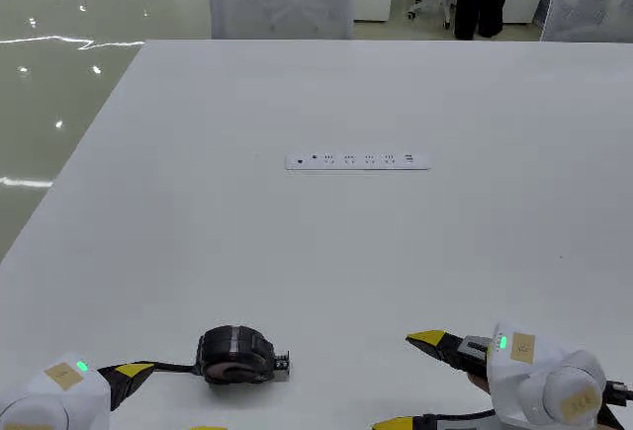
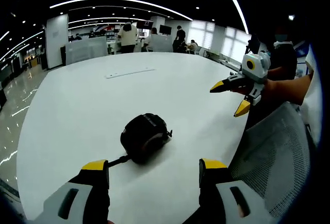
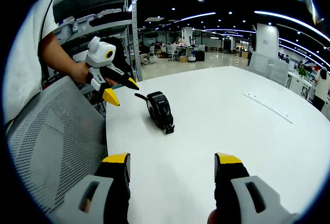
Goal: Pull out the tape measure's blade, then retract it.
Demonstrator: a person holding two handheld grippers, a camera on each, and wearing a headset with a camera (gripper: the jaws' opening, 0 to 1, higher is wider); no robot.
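Tape measure (image 1: 235, 355) sits close to the near edge of the white tabletop (image 1: 396, 252), toward its left corner. It has a black, rounded case, and I see the blade wound in, with just the hook end poking out on the side that faces the right gripper (image 1: 407, 379). A thin black strap (image 1: 176, 366) trails from the other side toward the left gripper (image 2: 153, 165).

The left gripper's yellow-tipped fingers (image 2: 95, 168) are spread wide and hold nothing. The case lies just ahead of them, and I cannot tell if the strap's end touches one tip.

The right gripper's fingers (image 3: 227, 161) are also released and empty, hovering near the near edge, well apart from the case.

A white power strip (image 1: 357, 161) lies flat around the middle of the tabletop.
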